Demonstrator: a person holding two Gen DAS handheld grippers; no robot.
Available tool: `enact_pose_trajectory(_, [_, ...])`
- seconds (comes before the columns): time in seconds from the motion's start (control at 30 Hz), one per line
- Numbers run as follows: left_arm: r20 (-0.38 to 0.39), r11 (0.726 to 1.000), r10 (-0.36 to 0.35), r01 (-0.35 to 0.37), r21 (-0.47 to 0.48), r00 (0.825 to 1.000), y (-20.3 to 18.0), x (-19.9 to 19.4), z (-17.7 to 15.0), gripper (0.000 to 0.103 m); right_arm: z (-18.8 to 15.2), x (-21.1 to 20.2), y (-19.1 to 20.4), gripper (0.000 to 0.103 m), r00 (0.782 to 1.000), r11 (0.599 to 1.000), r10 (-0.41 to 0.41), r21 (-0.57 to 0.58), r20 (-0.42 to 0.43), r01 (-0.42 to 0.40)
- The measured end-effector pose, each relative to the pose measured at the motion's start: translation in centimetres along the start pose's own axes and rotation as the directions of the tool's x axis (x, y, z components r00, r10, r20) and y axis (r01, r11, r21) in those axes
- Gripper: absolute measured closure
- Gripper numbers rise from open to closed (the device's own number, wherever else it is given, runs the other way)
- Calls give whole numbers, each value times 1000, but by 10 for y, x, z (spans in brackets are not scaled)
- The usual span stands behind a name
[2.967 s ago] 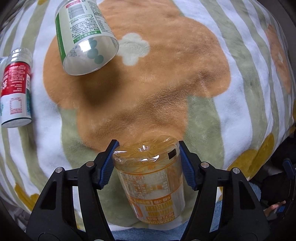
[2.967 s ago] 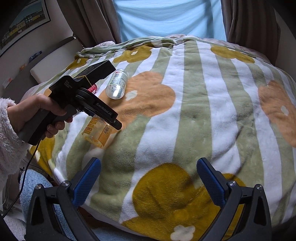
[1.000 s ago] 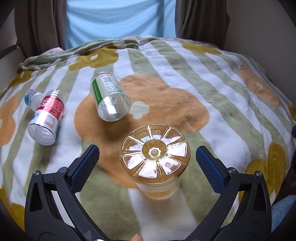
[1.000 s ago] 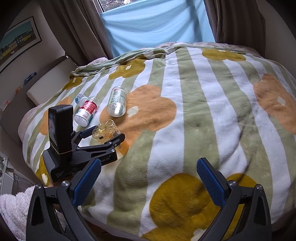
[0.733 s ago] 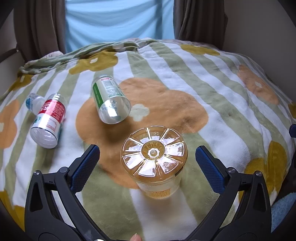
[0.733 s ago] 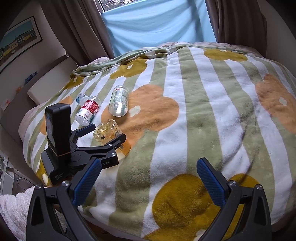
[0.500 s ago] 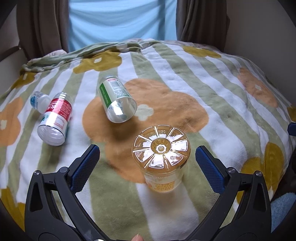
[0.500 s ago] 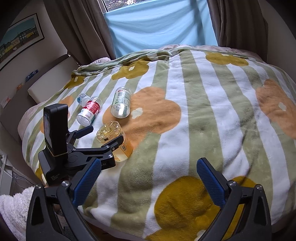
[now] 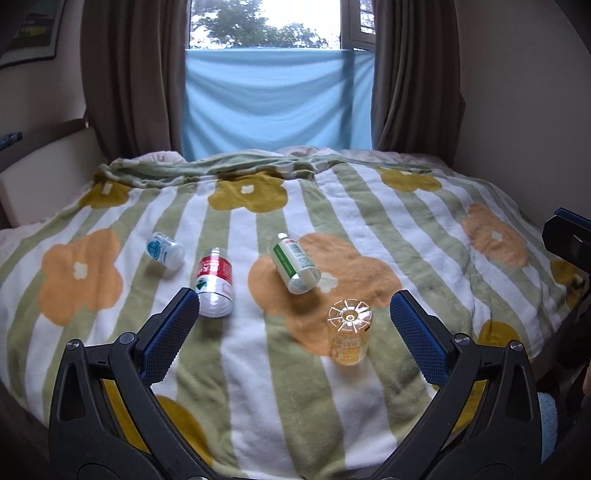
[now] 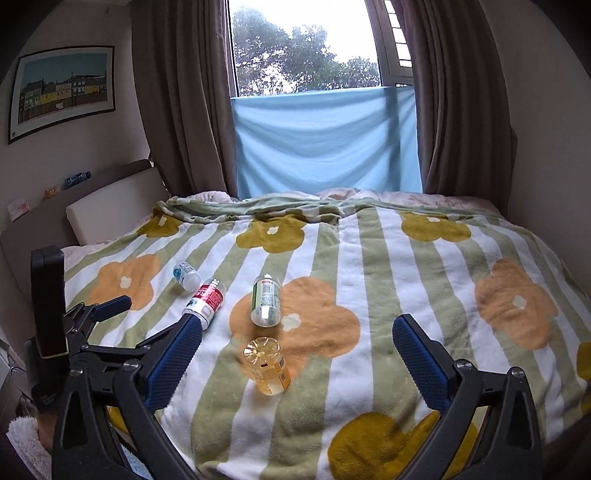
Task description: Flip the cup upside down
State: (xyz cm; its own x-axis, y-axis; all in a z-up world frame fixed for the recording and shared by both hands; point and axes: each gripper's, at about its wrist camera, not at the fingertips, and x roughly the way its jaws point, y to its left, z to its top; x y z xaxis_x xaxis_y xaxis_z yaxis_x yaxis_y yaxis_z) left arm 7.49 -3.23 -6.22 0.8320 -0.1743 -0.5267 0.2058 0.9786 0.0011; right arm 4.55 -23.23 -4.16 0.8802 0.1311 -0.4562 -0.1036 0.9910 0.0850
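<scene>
Left wrist view: orange cup (image 9: 349, 331) base-up on the blanket (image 9: 424, 236), ahead between left gripper (image 9: 295, 334) jaws, untouched. Both grippers spread wide, empty (right gripper (image 10: 297, 360) likewise). Flip apparently finished; next, perhaps the green-label cup (image 9: 293, 267) lying beyond.

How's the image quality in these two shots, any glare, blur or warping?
Left wrist view: the window is blown out white, the curtains bow from fisheye warping, and the orange cup looks sharp. Right wrist view: dark corners, the same bowing, and soft daylight with faint shadows on the blanket.
</scene>
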Motion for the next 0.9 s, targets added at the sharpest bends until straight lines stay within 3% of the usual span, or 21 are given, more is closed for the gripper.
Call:
enact_pose_trajectory(0.17, [88, 998, 60, -59, -13, 994, 19, -48, 7, 0, 8, -23, 23, 0, 992, 996, -73, -44, 104, 78])
enact_pose_trajectory(0.37, [181, 991, 134, -132, -21, 974, 32, -86, 11, 0, -2, -28, 32, 0, 980, 990, -115, -56, 160, 126])
enact_pose_trajectory(0.9, [209, 993, 121, -115, -40, 970, 26, -90, 10, 0, -4, -37, 32, 0, 974, 987, -143, -43, 176, 153])
